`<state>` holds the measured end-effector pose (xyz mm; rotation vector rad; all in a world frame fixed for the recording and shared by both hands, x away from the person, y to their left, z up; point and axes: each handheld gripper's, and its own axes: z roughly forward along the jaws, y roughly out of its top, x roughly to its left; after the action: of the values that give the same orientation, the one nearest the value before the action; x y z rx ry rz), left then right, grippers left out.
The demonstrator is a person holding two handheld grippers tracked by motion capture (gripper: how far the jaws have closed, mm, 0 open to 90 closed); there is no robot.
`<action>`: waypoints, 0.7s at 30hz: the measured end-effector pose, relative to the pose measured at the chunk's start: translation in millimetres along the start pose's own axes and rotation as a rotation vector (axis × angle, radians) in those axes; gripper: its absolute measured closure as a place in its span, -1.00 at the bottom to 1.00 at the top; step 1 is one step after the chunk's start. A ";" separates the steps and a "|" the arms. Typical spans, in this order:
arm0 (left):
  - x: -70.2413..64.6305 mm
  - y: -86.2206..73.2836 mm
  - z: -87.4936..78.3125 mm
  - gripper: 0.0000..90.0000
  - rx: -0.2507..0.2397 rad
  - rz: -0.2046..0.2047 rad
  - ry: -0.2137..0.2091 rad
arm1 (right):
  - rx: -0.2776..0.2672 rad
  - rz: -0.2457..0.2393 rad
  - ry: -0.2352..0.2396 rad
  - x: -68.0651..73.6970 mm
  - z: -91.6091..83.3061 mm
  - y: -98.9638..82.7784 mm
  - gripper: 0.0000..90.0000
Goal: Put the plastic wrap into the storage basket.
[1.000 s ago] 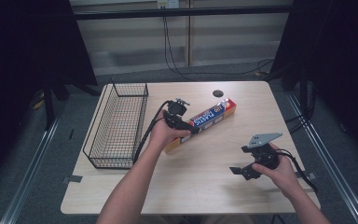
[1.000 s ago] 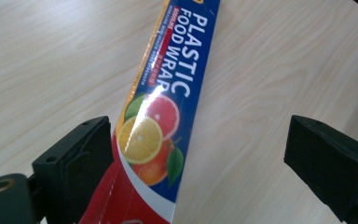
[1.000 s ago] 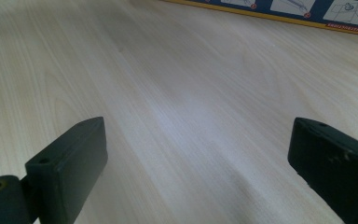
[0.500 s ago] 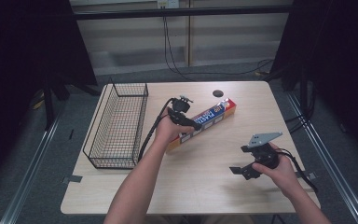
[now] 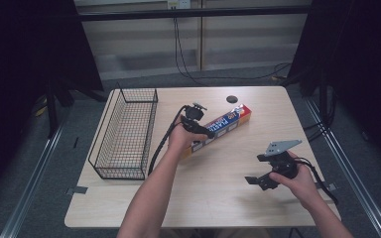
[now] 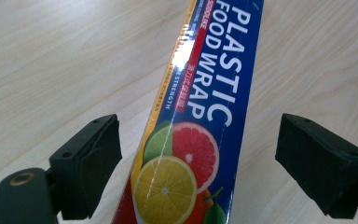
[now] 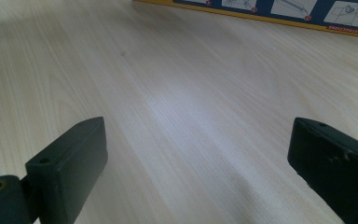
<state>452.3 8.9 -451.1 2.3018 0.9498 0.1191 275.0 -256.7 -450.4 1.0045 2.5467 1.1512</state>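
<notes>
A long blue box of plastic food wrap lies slantwise on the wooden table. My left gripper points down over the box's near half. In the left gripper view the box runs between the two black jaws, with a gap on each side. The jaws have just been closing, but the pads do not touch the box. My right gripper is held low over the table at the right, open, with bare wood between its jaws. The yellow-edged side of the box lies ahead of it.
A black wire basket stands along the table's left side. A small black round disc sits near the far edge, beyond the box. Cables trail from both grippers, and metal rails run along the floor on both sides.
My left gripper has come down and slightly rightward onto the box's near half. The right hand has stayed where it was.
</notes>
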 end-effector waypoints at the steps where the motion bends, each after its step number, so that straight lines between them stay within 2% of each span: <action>1: -0.7 -0.3 2.2 -0.64 -0.002 0.008 0.007 | 0.001 0.002 0.000 -0.5 -0.2 -0.3 -0.90; 4: -0.9 -0.5 4.6 -0.53 0.006 0.003 -0.006 | -0.010 0.008 0.003 -1.8 -1.1 -0.6 -0.90; 8: -0.7 -1.3 3.3 -0.30 0.007 0.006 0.026 | -0.011 0.013 0.007 -2.0 -1.7 -0.7 -0.90; 9: 1.1 -1.7 1.9 -0.24 0.014 0.012 0.015 | -0.011 0.011 0.006 -2.3 -1.6 -0.7 -0.90; 14: -1.7 -4.7 -3.1 -0.19 0.027 -0.018 0.003 | -0.011 0.012 0.006 -2.8 -2.0 -0.9 -0.90; 15: -2.0 -5.7 -4.9 -0.18 0.037 -0.001 0.003 | -0.010 0.013 0.005 -2.9 -1.8 -0.9 -0.90; 16: -3.9 -7.9 -6.2 -0.17 0.035 -0.019 0.001 | -0.009 0.012 0.005 -3.1 -1.4 -0.9 -0.90; 17: -4.1 -9.7 -9.2 -0.16 0.055 -0.017 0.000 | -0.009 0.013 0.009 -3.2 -1.1 -1.0 -0.90; 19: -7.4 -14.3 -13.1 -0.15 0.056 -0.027 0.006 | -0.008 0.014 0.004 -3.0 -0.4 -0.9 -0.90; 21: -9.1 -19.5 -19.2 -0.13 0.081 -0.024 0.008 | -0.009 0.015 0.004 -2.5 0.5 -0.4 -0.90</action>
<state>428.0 23.4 -446.0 2.3647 1.0025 0.0806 276.8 -258.2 -451.4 1.0216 2.5388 1.1684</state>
